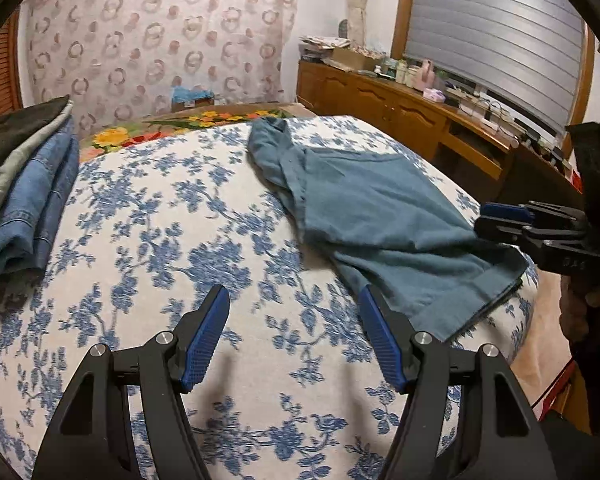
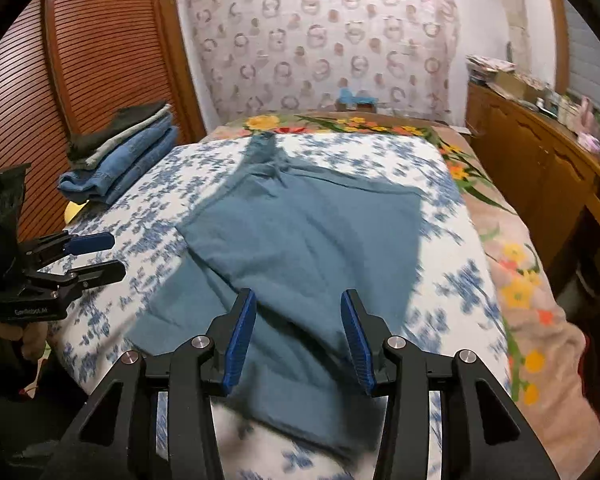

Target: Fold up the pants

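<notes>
Teal pants (image 1: pixel 380 216) lie partly folded on the blue-flowered bed cover (image 1: pixel 172 248), one leg trailing toward the head of the bed. They fill the middle of the right wrist view (image 2: pixel 300 248). My left gripper (image 1: pixel 294 300) is open and empty above bare cover, left of the pants' near hem. My right gripper (image 2: pixel 298 308) is open and empty, hovering over the pants' near part. The right gripper shows at the right edge of the left wrist view (image 1: pixel 500 220); the left gripper shows at the left of the right wrist view (image 2: pixel 104 256).
A stack of folded jeans and dark clothes (image 1: pixel 24 184) sits on the bed's left side, also in the right wrist view (image 2: pixel 120 152). A wooden sideboard (image 1: pixel 400 112) with clutter runs along the right wall. A slatted wardrobe door (image 2: pixel 80 60) stands at the left.
</notes>
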